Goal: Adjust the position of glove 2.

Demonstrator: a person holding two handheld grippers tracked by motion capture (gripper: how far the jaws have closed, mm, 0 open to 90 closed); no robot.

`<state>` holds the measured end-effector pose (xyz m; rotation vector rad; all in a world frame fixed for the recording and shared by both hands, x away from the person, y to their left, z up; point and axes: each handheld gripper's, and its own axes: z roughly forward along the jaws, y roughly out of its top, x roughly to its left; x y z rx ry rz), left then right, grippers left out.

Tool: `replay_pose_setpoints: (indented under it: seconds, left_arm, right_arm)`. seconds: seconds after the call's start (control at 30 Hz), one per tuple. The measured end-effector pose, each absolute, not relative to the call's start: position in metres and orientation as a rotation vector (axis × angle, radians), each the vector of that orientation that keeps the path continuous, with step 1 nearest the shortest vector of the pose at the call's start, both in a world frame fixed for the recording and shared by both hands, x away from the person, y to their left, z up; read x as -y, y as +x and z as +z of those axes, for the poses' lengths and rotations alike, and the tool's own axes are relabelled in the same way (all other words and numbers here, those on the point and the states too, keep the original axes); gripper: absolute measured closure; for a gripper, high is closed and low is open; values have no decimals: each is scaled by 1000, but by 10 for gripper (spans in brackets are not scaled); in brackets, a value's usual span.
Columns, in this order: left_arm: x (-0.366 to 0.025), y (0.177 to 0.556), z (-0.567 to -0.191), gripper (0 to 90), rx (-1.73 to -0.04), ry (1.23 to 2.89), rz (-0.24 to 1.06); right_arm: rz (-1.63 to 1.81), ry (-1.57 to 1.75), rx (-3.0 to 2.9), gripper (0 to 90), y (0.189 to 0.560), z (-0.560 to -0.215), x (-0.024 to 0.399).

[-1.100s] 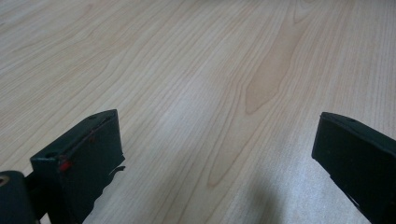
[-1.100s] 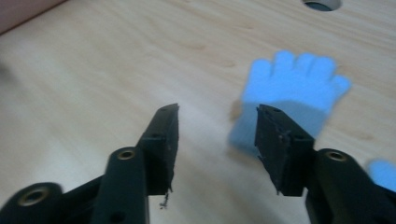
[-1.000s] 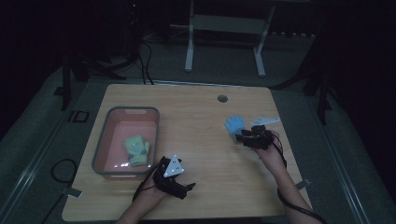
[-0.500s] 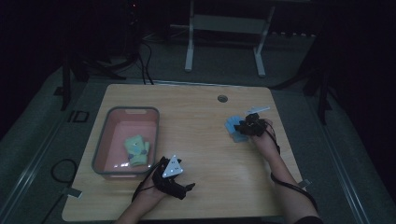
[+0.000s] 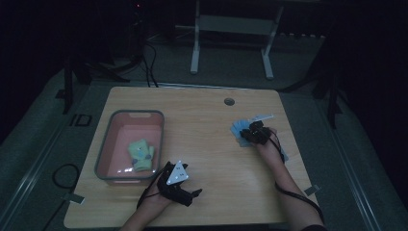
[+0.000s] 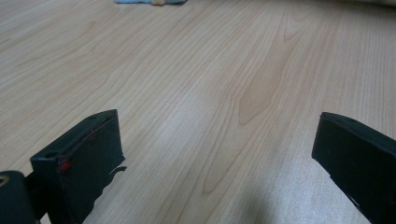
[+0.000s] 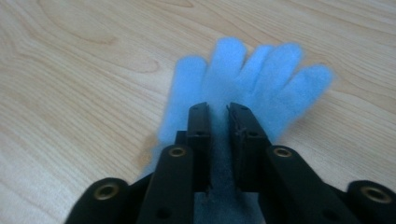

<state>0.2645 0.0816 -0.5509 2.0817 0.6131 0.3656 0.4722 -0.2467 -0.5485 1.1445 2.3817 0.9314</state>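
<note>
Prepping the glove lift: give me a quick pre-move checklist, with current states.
1. Right gripper closed on the blue glove: ok, jaws pinch the palm fabric.
2. Glove lying flat on the table: ok, fingers spread.
3. Left gripper out of the way: ok, open over bare wood near the front edge.
4. Pink bin has room: ok, it holds one green glove.
5. Path from glove to bin clear: ok, bare wood between them.
6. Grip firm enough to lift: cannot tell.
</note>
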Motion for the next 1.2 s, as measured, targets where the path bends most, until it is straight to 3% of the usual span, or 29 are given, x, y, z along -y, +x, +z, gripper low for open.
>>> replay_pose_setpoints:
  seconds: [0.3, 0.57, 1.2]
  left_arm:
    - [-81, 264, -554, 21, -623, 2100, 384]
    - [-79, 265, -556, 21, -628, 2103, 385]
    - [-81, 264, -555, 21, -645, 2098, 410]
  right_arm:
    - [919, 1236, -2327, 836, 467, -546, 239]
    - [964, 1263, -2291, 841, 451, -522, 231]
    - [1108, 1295, -2156, 842, 356, -472, 188]
